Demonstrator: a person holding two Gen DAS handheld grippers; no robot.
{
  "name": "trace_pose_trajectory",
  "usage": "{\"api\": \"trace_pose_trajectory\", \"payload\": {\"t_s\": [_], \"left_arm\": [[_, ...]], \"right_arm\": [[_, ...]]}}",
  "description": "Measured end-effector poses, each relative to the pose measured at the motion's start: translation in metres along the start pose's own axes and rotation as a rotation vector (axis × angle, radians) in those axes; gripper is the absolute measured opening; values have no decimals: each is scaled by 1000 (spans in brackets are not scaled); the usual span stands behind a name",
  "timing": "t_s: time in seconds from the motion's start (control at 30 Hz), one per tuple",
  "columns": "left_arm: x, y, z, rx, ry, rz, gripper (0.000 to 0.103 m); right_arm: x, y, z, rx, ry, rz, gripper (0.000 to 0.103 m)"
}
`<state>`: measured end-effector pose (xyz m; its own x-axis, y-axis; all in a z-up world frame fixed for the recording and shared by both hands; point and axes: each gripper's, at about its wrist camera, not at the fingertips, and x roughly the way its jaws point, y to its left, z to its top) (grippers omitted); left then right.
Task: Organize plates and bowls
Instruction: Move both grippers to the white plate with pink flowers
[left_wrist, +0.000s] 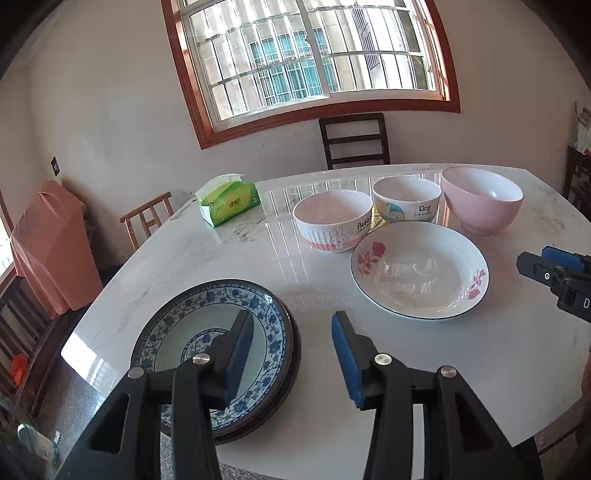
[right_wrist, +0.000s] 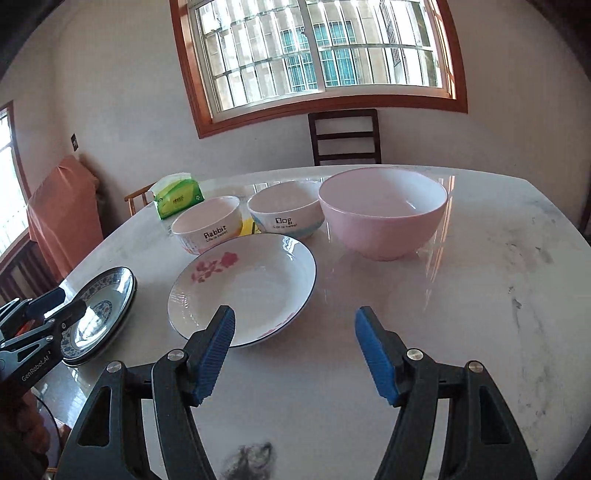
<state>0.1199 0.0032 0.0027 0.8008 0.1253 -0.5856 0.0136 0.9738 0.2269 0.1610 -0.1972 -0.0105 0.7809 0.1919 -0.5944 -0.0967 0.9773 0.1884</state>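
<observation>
A stack of blue-patterned plates (left_wrist: 177, 317) (right_wrist: 110, 284) sits at the table's near left edge. My left gripper (left_wrist: 291, 350) (right_wrist: 55, 302) is open and empty, its left finger over the stack's right side. A white plate with pink flowers (left_wrist: 419, 271) (right_wrist: 243, 284) lies mid-table. Behind it stand a "Rabbit" bowl (left_wrist: 332, 219) (right_wrist: 207, 227), a "Dog" bowl (left_wrist: 406, 199) (right_wrist: 284, 214) and a larger pink bowl (left_wrist: 482, 199) (right_wrist: 384, 214). My right gripper (right_wrist: 295, 339) (left_wrist: 546, 269) is open and empty, just right of the flowered plate's near rim.
The white marble table (left_wrist: 229, 266) (right_wrist: 480, 295) carries a green tissue pack (left_wrist: 229, 201) (right_wrist: 177, 197) at the far left. A dark chair (left_wrist: 354, 142) (right_wrist: 345, 136) stands behind the table, a wooden chair (left_wrist: 147, 218) at its left. A dark tuft (right_wrist: 251, 459) lies near the front edge.
</observation>
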Motion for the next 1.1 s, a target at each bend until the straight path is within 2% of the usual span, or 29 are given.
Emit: {"api": "trace_pose_trajectory", "payload": {"t_s": [0.4, 0.83, 0.93, 1.1], "left_arm": [[22, -39, 9, 57, 26, 1, 45], [45, -49, 15, 57, 63, -5, 45], [54, -46, 18, 18, 102, -50, 45], [79, -29, 26, -104, 209, -177, 45]], "right_arm": [[13, -28, -9, 63, 15, 15, 65], [23, -26, -2, 73, 21, 51, 68], [27, -26, 1, 74, 26, 58, 69], [38, -25, 6, 90, 45, 83, 69]]}}
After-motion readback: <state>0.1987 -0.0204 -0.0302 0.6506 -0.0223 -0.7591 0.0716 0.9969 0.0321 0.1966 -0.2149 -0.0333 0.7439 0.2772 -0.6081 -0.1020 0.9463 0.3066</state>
